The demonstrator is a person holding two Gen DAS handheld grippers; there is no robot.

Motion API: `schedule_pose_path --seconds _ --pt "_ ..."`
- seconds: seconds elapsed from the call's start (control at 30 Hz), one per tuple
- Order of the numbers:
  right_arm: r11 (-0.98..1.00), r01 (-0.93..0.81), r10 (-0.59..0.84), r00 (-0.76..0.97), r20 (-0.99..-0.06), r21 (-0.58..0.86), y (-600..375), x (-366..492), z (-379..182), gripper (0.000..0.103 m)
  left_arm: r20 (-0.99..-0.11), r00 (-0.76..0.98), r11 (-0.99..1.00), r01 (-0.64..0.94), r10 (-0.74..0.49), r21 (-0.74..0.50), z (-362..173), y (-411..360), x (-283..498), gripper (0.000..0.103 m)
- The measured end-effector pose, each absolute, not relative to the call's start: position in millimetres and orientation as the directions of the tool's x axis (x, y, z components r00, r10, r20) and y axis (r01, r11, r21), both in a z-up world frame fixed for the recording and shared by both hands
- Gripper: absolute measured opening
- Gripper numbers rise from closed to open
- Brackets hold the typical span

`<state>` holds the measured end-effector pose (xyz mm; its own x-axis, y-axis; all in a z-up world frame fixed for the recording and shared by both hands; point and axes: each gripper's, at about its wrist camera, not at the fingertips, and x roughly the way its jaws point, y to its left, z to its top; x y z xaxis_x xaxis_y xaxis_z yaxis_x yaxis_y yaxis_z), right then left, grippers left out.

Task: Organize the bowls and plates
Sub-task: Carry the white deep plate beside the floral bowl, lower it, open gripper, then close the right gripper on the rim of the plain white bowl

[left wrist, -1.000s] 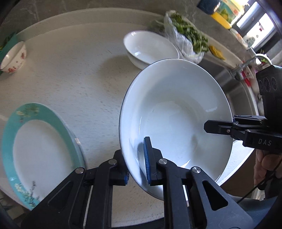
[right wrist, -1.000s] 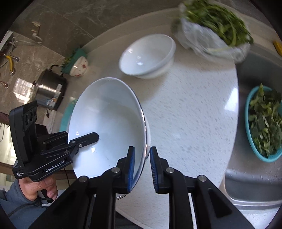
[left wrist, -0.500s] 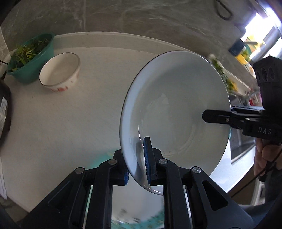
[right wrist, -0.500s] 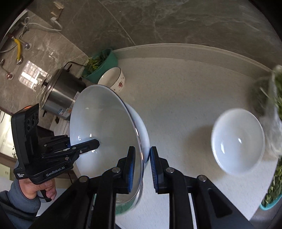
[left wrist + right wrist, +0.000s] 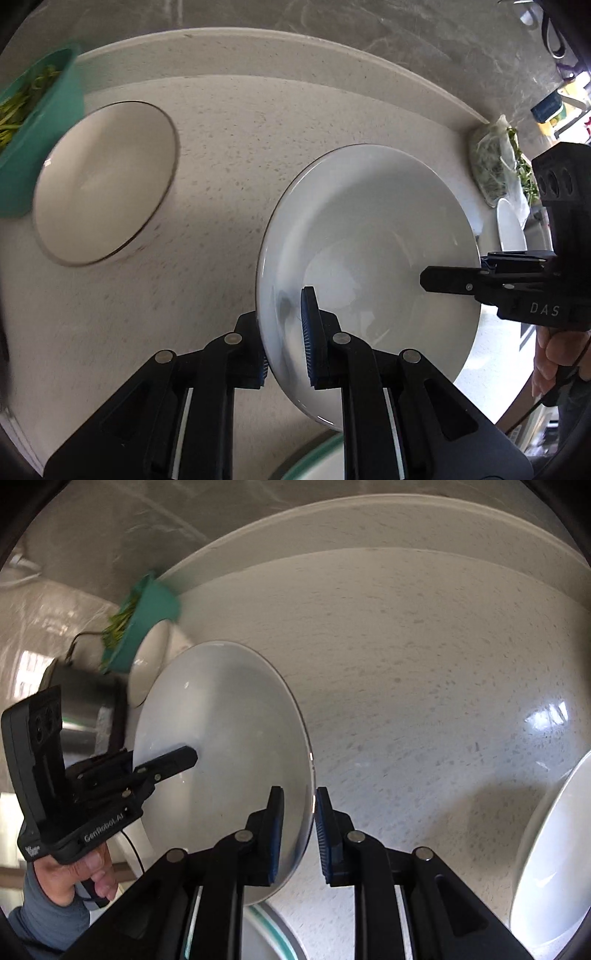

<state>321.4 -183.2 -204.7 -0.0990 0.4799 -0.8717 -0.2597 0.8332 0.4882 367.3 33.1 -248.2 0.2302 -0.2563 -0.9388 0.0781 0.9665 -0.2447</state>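
Observation:
A large white bowl (image 5: pixel 373 236) is held in the air over the counter between both grippers. My left gripper (image 5: pixel 284 343) is shut on its near rim. My right gripper (image 5: pixel 297 834) clamps the opposite rim of the same bowl (image 5: pixel 221 746). A small white bowl (image 5: pixel 107 181) with a dark rim stands at the left on the counter and shows behind the held bowl in the right wrist view (image 5: pixel 147 664). The rim of a teal-edged plate (image 5: pixel 314 461) shows just below the held bowl. Another white bowl (image 5: pixel 554 856) sits at the right.
A teal basket of greens (image 5: pixel 33 122) stands beside the small bowl at the back left. A steel cooker (image 5: pixel 81 698) is further left. A bag of greens (image 5: pixel 495 173) lies at the back right. The speckled counter (image 5: pixel 424 664) ends in a raised back edge.
Both grippers have carried the large white bowl leftward and lower over the counter. The small bowl and teal basket are now much closer. The teal-edged plate now lies under the held bowl.

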Motion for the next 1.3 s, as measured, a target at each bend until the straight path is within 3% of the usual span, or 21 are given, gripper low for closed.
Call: schedule_pose_path --seconds 0.43,0.57,0.6,0.63,0.67,0.73,0.8,0.93,0.97,1.1,1.3 --pt "0.852 -0.188 0.481 -0.087 -0.873 0.488 -195 336 -224 0.020 -0.943 0.218 0.966 0.118 -0.253 -0.232 -270 41 381 0.012" --pt "0.846 -0.172 0.499 -0.076 -0.863 0.504 -198 335 -222 0.021 -0.943 0.220 0.967 0.111 -0.248 -0.229 -270 39 377 0.018" --pt "0.845 -0.167 0.504 -0.074 -0.861 0.509 -201 334 -222 0.022 -0.943 0.221 0.967 0.109 -0.250 -0.230 -269 34 375 0.020" --pt "0.844 -0.162 0.507 -0.072 -0.859 0.512 -202 333 -221 0.025 -0.942 0.226 0.968 0.106 -0.247 -0.228 -266 31 372 0.032" --pt "0.844 -0.161 0.508 -0.065 -0.859 0.511 -203 332 -219 0.034 -0.942 0.235 0.970 0.104 -0.239 -0.220 -260 29 368 0.055" --pt "0.846 -0.169 0.508 -0.034 -0.861 0.506 -210 325 -205 0.043 -0.935 0.285 0.976 0.101 -0.212 -0.191 -239 29 353 0.080" --pt "0.849 -0.181 0.508 0.023 -0.861 0.496 -225 315 -181 0.045 -0.921 0.337 0.981 0.084 -0.196 -0.177 -211 33 340 0.080" --pt "0.827 -0.135 0.562 0.181 -0.807 0.546 -293 291 -126 0.078 -0.850 0.422 0.949 0.120 -0.314 -0.291 -153 7 330 0.093" --pt "0.825 -0.092 0.562 0.232 -0.794 0.557 -322 284 -117 0.081 -0.839 0.423 0.939 0.155 -0.343 -0.306 -144 -7 331 0.093" --pt "0.812 0.054 0.547 0.277 -0.790 0.581 -407 276 -128 0.081 -0.832 0.369 0.902 0.290 -0.415 -0.321 -131 -88 345 0.093" --pt "0.774 0.181 0.567 0.225 -0.792 0.606 -471 286 -178 0.081 -0.921 0.241 0.911 0.354 -0.305 -0.209 -178 -190 385 0.093"
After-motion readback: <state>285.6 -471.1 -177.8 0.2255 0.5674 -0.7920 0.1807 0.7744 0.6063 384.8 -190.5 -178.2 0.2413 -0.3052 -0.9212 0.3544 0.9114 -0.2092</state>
